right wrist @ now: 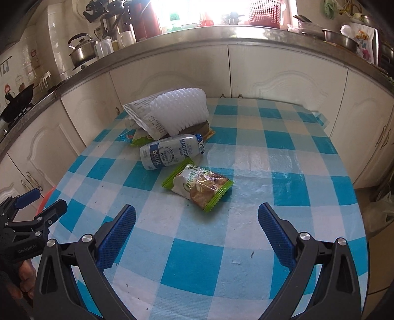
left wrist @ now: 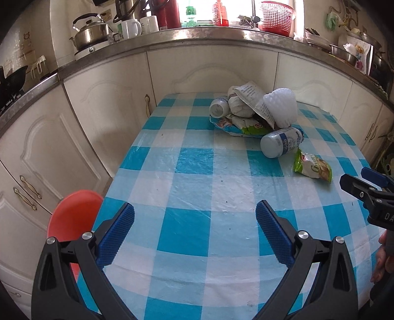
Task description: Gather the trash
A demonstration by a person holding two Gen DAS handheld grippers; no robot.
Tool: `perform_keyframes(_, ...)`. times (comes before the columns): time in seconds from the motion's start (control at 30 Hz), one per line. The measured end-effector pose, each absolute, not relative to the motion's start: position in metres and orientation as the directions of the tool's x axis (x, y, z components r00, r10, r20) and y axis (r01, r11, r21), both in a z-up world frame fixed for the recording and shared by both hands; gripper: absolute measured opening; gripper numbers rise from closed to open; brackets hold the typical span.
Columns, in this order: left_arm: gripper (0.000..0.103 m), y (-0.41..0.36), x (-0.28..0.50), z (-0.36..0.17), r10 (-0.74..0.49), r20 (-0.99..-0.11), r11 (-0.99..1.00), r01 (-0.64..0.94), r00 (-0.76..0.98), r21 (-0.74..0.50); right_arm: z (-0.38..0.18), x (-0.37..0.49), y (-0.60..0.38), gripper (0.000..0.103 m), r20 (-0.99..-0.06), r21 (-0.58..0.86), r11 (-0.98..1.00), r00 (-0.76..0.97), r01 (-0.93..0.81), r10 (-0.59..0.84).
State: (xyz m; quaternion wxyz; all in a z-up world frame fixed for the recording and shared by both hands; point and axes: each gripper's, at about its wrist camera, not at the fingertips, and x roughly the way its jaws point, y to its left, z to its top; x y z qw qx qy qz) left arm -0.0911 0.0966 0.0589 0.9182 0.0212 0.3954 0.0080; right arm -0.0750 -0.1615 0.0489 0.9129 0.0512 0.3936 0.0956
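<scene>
Trash lies on the blue-checked table [left wrist: 187,221]. A green snack wrapper [left wrist: 312,165] [right wrist: 198,185] lies nearest. Behind it a white plastic bottle [left wrist: 280,144] [right wrist: 170,152] lies on its side. Further back is a heap: white foam netting [left wrist: 280,104] [right wrist: 181,112], printed paper [left wrist: 256,98] [right wrist: 145,115], a small white bottle [left wrist: 218,107] and a blue-green packet [left wrist: 236,126]. My left gripper [left wrist: 194,221] is open and empty over the near table. My right gripper [right wrist: 197,221] is open and empty, just short of the snack wrapper; it also shows at the right in the left wrist view [left wrist: 362,182].
A red bin [left wrist: 73,216] stands on the floor left of the table. White cabinets [left wrist: 98,110] and a counter with a kettle [left wrist: 91,34], mugs and a red basket [left wrist: 277,17] run behind the table. The left gripper shows at the left in the right wrist view [right wrist: 37,204].
</scene>
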Motion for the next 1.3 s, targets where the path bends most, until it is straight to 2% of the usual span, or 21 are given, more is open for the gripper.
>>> perform_keyframes(0.27, 0.099, 0.11, -0.074, 0.061, -0.074, -0.729, 0.997, 0.064, 0.681, -0.041, 0.027, -0.037, -0.164, 0.098, -0.754, 0.186, 0.973, 0.615, -0.137, 0.231)
perform_keyframes(0.37, 0.099, 0.107, -0.066, 0.067, -0.156, -0.721, 0.987, 0.127, 0.675, -0.094, 0.02, -0.027, -0.159, 0.098, -0.767, 0.158, 0.973, 0.6, -0.166, 0.227)
perform_keyframes(0.57, 0.099, 0.103, -0.035, 0.078, -0.356, -0.68, 0.933, 0.205, 0.641, -0.295, 0.015, -0.013, -0.15, 0.098, -0.777, 0.074, 0.968, 0.594, -0.238, 0.206)
perform_keyframes(0.7, 0.099, 0.089, -0.014, 0.086, -0.386, -0.654, 0.921, 0.233, 0.651, -0.312, 0.015, -0.009, -0.149, 0.098, -0.772, 0.049, 0.964, 0.603, -0.26, 0.202)
perform_keyframes(0.8, 0.099, 0.067, -0.003, 0.095, -0.42, -0.623, 0.907, 0.32, 0.66, -0.272, 0.014, -0.005, -0.152, 0.098, -0.771, 0.057, 0.966, 0.604, -0.253, 0.203)
perform_keyframes(1.03, 0.099, 0.003, 0.032, 0.098, -0.436, -0.647, 0.85, 0.522, 0.625, -0.068, 0.011, -0.001, -0.159, 0.098, -0.777, 0.128, 0.958, 0.574, -0.257, 0.258)
perform_keyframes(1.13, 0.099, -0.016, 0.053, 0.088, -0.397, -0.688, 0.837, 0.548, 0.608, 0.002, 0.01, 0.001, -0.162, 0.098, -0.777, 0.165, 0.95, 0.557, -0.266, 0.291)
perform_keyframes(1.3, 0.099, -0.03, 0.08, 0.07, -0.366, -0.723, 0.829, 0.558, 0.586, 0.033, 0.008, 0.004, -0.167, 0.098, -0.778, 0.199, 0.944, 0.543, -0.265, 0.316)
